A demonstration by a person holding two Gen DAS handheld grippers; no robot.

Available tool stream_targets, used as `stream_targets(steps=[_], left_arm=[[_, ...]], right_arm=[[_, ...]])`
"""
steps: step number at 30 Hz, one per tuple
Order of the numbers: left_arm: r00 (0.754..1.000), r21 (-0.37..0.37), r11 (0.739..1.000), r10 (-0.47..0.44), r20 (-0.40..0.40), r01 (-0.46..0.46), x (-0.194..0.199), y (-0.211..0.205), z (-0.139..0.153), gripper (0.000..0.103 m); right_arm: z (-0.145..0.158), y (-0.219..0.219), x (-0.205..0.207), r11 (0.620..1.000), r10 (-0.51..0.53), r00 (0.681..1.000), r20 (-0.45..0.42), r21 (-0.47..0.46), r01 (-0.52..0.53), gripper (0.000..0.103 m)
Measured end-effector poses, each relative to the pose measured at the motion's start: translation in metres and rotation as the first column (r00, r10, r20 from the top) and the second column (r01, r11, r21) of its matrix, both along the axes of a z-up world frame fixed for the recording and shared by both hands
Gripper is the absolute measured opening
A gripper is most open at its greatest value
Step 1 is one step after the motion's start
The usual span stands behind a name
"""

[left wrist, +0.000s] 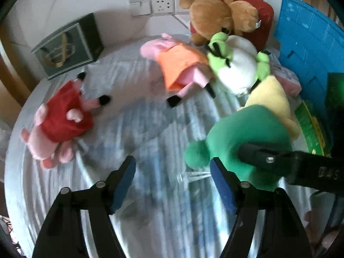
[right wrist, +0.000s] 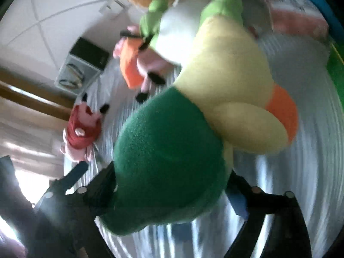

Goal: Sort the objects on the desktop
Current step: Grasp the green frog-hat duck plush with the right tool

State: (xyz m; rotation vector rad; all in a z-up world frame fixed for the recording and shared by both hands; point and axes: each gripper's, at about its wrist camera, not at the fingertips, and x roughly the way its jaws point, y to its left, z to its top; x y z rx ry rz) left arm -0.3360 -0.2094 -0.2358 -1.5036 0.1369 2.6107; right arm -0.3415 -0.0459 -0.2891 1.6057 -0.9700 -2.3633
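orange duck bill (right wrist: 283, 111), right view only

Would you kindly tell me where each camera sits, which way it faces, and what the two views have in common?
Left wrist: on the left gripper, looking down along its open fingers at the striped tabletop; the right gripper's finger reaches in against the green and yellow plush.
Right wrist: on the right gripper, close behind the green and yellow plush between its fingers; the left gripper shows at lower left.
Shared: that plush, the red-dressed pig, the orange-dressed pig, the frog plush.
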Motion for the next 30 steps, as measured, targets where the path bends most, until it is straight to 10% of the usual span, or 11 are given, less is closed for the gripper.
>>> stream_targets(steps=[9,15,19,30], left_arm=[[0.998,0.168,0.986,-0.032,0.061,0.021,0.041,0.025,0.014,0.077],[0.993,0.115,0.993,-0.038,0.109,0.025,0.030,0.068,-0.011,0.080],[0.994,-0.076,0.993,0.098,0.050,-0.094,0.019,0.050,-0.010,0.080],[0.985,0.030,0.988,0.149,0.084,-0.152,0.099,0.044,0.014,0.080]], right_arm=[[0.050,0.026,0.065,0.941,-0.004,0.998,-0.058,0.338,0.024,0.103],[0.052,0.055,0.061,0.865,0.085,0.995,-0.050,0.500,-0.049,0.103],[0.042,0.069,0.049,0.860,0.169,0.986,-0.013,0.490,-0.141,0.101],[0.008,0.040,0.011,0.918,0.314,0.949,-0.025,0.265,-0.296,0.089]])
